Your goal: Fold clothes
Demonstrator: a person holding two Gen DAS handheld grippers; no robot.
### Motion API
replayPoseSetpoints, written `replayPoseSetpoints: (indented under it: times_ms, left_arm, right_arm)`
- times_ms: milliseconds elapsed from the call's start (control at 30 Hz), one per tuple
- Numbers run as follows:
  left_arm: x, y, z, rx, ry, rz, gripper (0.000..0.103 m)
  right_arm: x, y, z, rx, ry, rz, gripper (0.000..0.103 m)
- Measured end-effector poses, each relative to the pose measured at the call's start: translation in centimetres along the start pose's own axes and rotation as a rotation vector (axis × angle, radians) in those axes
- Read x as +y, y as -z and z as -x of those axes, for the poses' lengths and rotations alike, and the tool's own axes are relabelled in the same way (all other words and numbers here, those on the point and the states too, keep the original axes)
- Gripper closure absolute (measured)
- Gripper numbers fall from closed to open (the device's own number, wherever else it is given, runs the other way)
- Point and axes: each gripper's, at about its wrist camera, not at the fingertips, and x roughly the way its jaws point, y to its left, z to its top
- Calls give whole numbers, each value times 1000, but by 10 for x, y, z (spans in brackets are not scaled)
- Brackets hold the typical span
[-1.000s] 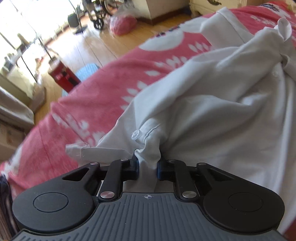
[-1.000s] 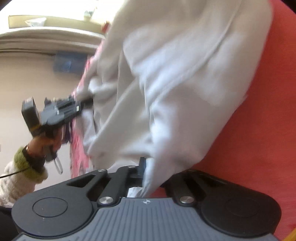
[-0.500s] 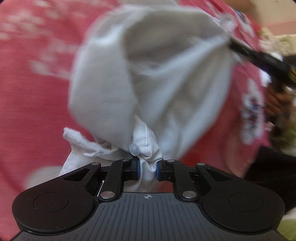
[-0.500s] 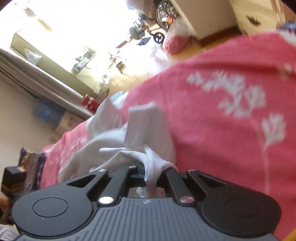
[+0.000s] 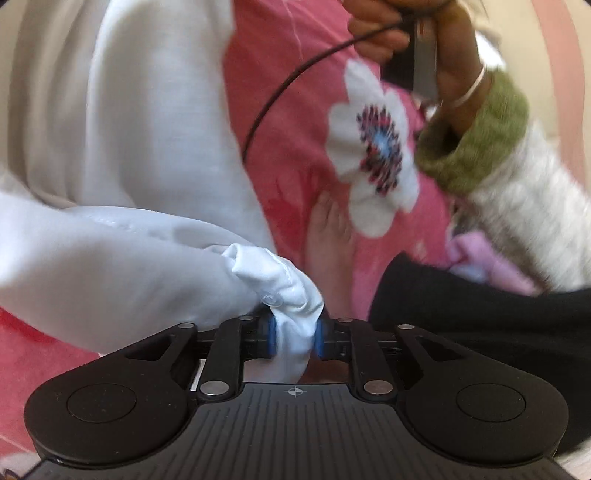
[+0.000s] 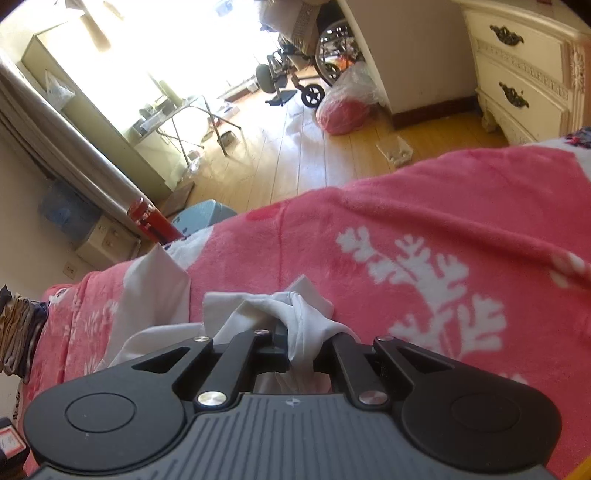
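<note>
Right wrist: plastic bag (image 6: 347, 105) holds something red, perhaps clothes.

Both grippers' jaws just eased wider, white shirt (image 5: 122, 258) between.

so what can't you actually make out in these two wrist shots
- Left wrist view: the white shirt runs off the top and left edges, so its overall shape stays unknown.
- Left wrist view: the hand at the top is blurred and cropped; the tool it holds is unclear.
- Right wrist view: the shirt disappears behind the right gripper body.
</note>
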Motion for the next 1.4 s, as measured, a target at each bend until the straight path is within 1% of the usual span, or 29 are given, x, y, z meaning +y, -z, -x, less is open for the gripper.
replayPoseSetpoints:
  times_ms: [33, 67, 100, 133, 167, 200, 233, 267, 333, 400, 467, 500, 567, 633, 733, 800, 867, 933, 1033, 1067, 1133, 1167, 1233, 1267, 1333, 1400]
  left_arm:
    - [1, 6, 5, -4, -10, -6, 70]
    - [3, 13, 13, -19, -13, -4, 63]
    - [6, 20, 22, -35, -15, -3, 60]
    - [8, 26, 30, -50, -18, -2, 52]
    - [11, 33, 40, -72, -22, -1, 45]
    - [15, 38, 52, -100, -29, -1, 43]
    - [18, 43, 62, -124, -35, 0, 41]
    - [21, 47, 71, -143, -40, 2, 38]
    - [27, 54, 87, -180, -53, 7, 33]
    - [32, 58, 93, -213, -79, 16, 27]
    - [34, 57, 88, -226, -124, 12, 17]
    - [34, 57, 82, -219, -141, 7, 15]
    - [38, 53, 66, -167, -157, -5, 14]
    - [48, 52, 48, -80, -133, 22, 14]
    - [57, 54, 20, 21, -56, 53, 15]
    - [51, 51, 1, 64, -1, 21, 15]
    - [39, 46, -16, 95, 26, -45, 13]
    - [23, 38, -30, 106, 63, -114, 13]
    - [-1, 32, -41, 99, 171, -179, 13]
    - [-7, 32, -41, 97, 179, -202, 13]
    - [-12, 34, -38, 95, 136, -254, 13]
    - [-11, 36, -35, 94, 107, -263, 13]
    - [0, 40, -23, 88, 37, -239, 13]
    - [9, 42, -14, 72, 18, -210, 13]
    - [25, 45, 14, 9, -6, -146, 13]
    - [39, 46, 47, -82, -27, -94, 13]
  right_arm:
    - [-3, 2, 6, 7, -3, -9, 88]
    - [-6, 4, 14, 8, -10, -17, 77]
    - [-10, 8, 25, 3, -21, -24, 70]
    - [-14, 13, 36, -3, -32, -32, 59]
    - [-18, 17, 47, -5, -37, -40, 55]
    - [-22, 23, 58, -1, -41, -48, 54]
    - [-26, 29, 67, 7, -43, -59, 50]
    - [-29, 35, 74, 15, -41, -74, 39]
    - [-33, 48, 86, 37, -47, -109, 27]
    - [-33, 62, 90, 77, -91, -154, 27]
    - [-30, 76, 86, 137, -159, -202, 24]
    - [-25, 83, 80, 172, -182, -210, 22]
    - [-15, 95, 64, 241, -210, -208, 21]
    - [-3, 105, 45, 305, -225, -192, 21]
    - [13, 110, 27, 352, -262, -167, 21]
    - [22, 110, 18, 365, -286, -157, 21]
    - [26, 104, 15, 352, -306, -161, 21]
    - [29, 99, 11, 340, -326, -166, 21]
    - [30, 94, 10, 321, -331, -171, 21]
    - [30, 93, 10, 316, -329, -172, 21]
    - [29, 94, 12, 307, -321, -172, 21]
    - [28, 94, 14, 302, -317, -173, 21]
    - [25, 94, 18, 294, -308, -178, 21]
    - [23, 95, 20, 291, -304, -182, 21]
    - [18, 96, 24, 282, -296, -190, 21]
    - [12, 95, 29, 271, -285, -199, 21]
